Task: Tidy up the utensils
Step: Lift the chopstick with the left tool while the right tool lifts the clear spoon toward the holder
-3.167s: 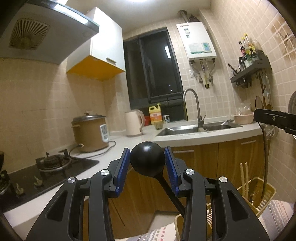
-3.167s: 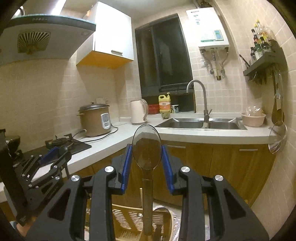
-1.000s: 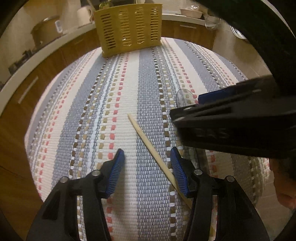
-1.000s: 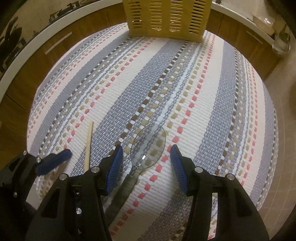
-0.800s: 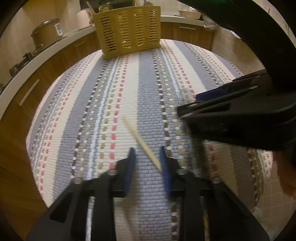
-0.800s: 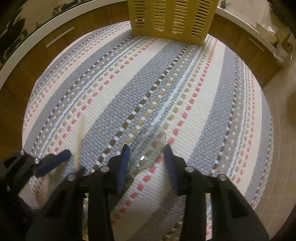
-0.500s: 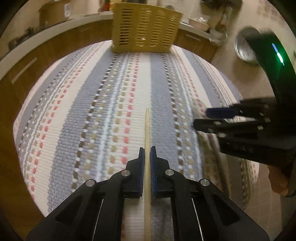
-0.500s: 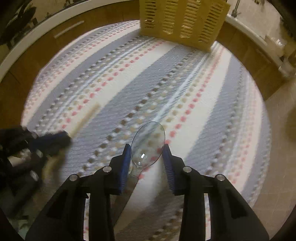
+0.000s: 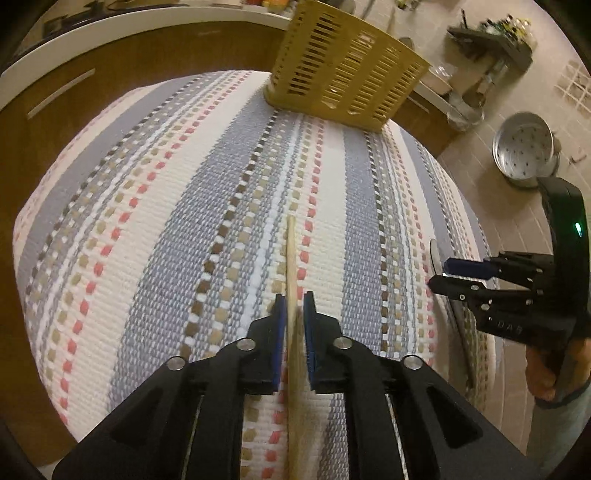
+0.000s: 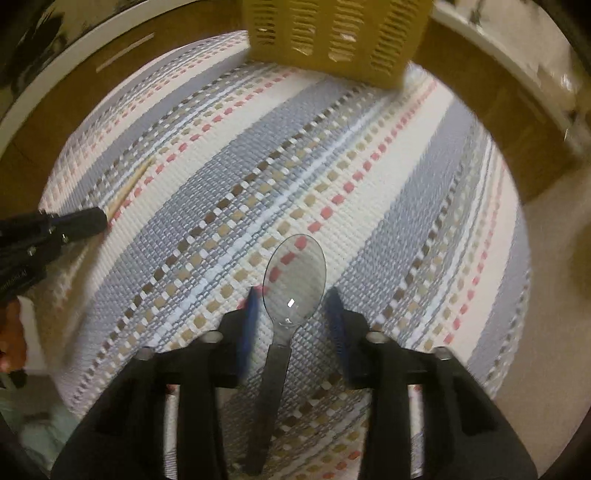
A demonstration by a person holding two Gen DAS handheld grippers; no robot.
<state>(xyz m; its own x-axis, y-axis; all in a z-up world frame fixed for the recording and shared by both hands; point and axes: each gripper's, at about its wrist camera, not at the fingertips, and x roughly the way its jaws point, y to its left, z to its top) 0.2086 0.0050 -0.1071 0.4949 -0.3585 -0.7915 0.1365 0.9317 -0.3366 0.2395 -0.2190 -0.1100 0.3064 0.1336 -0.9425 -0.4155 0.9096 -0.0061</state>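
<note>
My left gripper (image 9: 293,315) is shut on a wooden chopstick (image 9: 291,254) that points forward over the striped cloth (image 9: 166,206). My right gripper (image 10: 293,306) is closed on the bowl of a clear spoon with a dark handle (image 10: 293,280), held above the cloth (image 10: 388,177). The yellow slatted utensil basket (image 9: 343,70) stands at the cloth's far edge; it also shows in the right wrist view (image 10: 332,33). The right gripper shows at the right of the left wrist view (image 9: 443,273), the left gripper at the left of the right wrist view (image 10: 92,221).
Wooden cabinets and a white counter edge (image 9: 110,22) run behind the cloth. A metal steamer pot (image 9: 524,151) hangs on the tiled wall at right. A shelf with bottles (image 9: 491,37) is at the upper right.
Both grippers closed: the left on the chopstick, the right around the spoon. Both have lifted from the cloth and the view has swung toward the basket.
</note>
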